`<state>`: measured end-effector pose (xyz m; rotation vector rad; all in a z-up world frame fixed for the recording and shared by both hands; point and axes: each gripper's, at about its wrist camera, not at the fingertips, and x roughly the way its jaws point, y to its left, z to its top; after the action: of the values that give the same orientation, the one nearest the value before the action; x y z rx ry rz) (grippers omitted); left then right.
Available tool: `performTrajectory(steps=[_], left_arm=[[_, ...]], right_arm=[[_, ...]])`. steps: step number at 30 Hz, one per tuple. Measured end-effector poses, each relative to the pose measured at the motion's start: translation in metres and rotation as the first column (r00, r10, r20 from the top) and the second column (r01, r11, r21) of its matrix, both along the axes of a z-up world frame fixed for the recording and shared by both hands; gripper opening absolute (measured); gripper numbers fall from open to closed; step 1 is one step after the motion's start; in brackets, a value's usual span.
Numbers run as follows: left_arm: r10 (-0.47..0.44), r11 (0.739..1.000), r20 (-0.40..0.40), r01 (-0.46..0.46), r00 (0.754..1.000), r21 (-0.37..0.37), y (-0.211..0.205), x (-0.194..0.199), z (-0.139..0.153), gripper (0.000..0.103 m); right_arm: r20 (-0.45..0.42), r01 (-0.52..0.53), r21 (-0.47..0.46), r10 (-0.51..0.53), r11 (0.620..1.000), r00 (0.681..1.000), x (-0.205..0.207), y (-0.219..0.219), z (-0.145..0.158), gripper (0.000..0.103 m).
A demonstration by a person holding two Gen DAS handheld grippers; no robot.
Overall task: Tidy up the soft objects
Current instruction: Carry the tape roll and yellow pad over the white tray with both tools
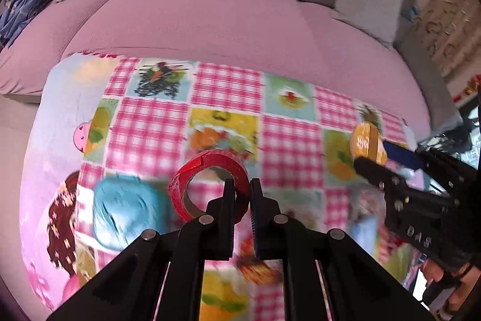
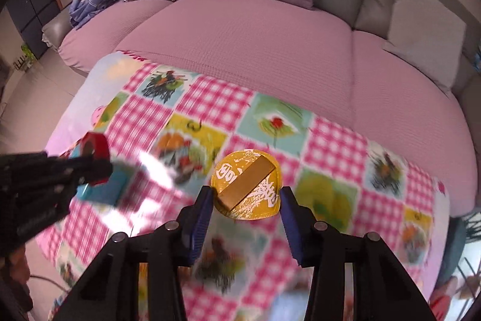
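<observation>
The left gripper (image 1: 242, 185) pinches one side of a red tape roll (image 1: 207, 185), one finger inside the ring and one outside, up above the checked blanket (image 1: 228, 86). The right gripper (image 2: 245, 197) holds a round yellow pouch (image 2: 246, 185) between its blue pads (image 2: 200, 218), with the brown strip on it running slantwise. A blue soft thing (image 1: 126, 212) lies just left of the roll (the left gripper is nearer). The right view shows it only partly, and it looks blurry.
</observation>
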<state>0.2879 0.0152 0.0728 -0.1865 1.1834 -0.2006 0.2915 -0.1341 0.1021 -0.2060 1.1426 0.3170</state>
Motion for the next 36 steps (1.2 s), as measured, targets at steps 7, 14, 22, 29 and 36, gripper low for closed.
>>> performTrajectory(steps=[7,14,22,29,36], left_arm=[[-0.072,0.997,0.019,0.072,0.997,-0.023,-0.044,-0.058,0.026,0.009],[-0.152,0.987,0.005,0.152,0.988,-0.044,-0.099,-0.107,0.027,0.009],[-0.221,0.973,-0.054,0.216,0.974,-0.083,-0.151,-0.135,0.002,0.009],[-0.260,0.965,-0.056,0.257,0.964,-0.053,-0.192,-0.156,-0.008,0.009],[-0.284,0.959,-0.059,0.283,0.957,-0.026,-0.217,-0.162,-0.021,0.009]], right_arm=[[0.019,0.043,-0.001,-0.043,0.999,0.999,-0.079,-0.058,0.027,0.048],[-0.007,0.125,-0.005,-0.125,0.992,0.992,-0.134,-0.123,0.020,0.048],[-0.030,0.183,-0.008,-0.183,0.983,0.983,-0.178,-0.173,0.002,0.048],[-0.047,0.248,0.005,-0.248,0.969,0.968,-0.199,-0.211,-0.019,0.048],[-0.083,0.315,0.022,-0.312,0.949,0.946,-0.208,-0.249,-0.042,0.048]])
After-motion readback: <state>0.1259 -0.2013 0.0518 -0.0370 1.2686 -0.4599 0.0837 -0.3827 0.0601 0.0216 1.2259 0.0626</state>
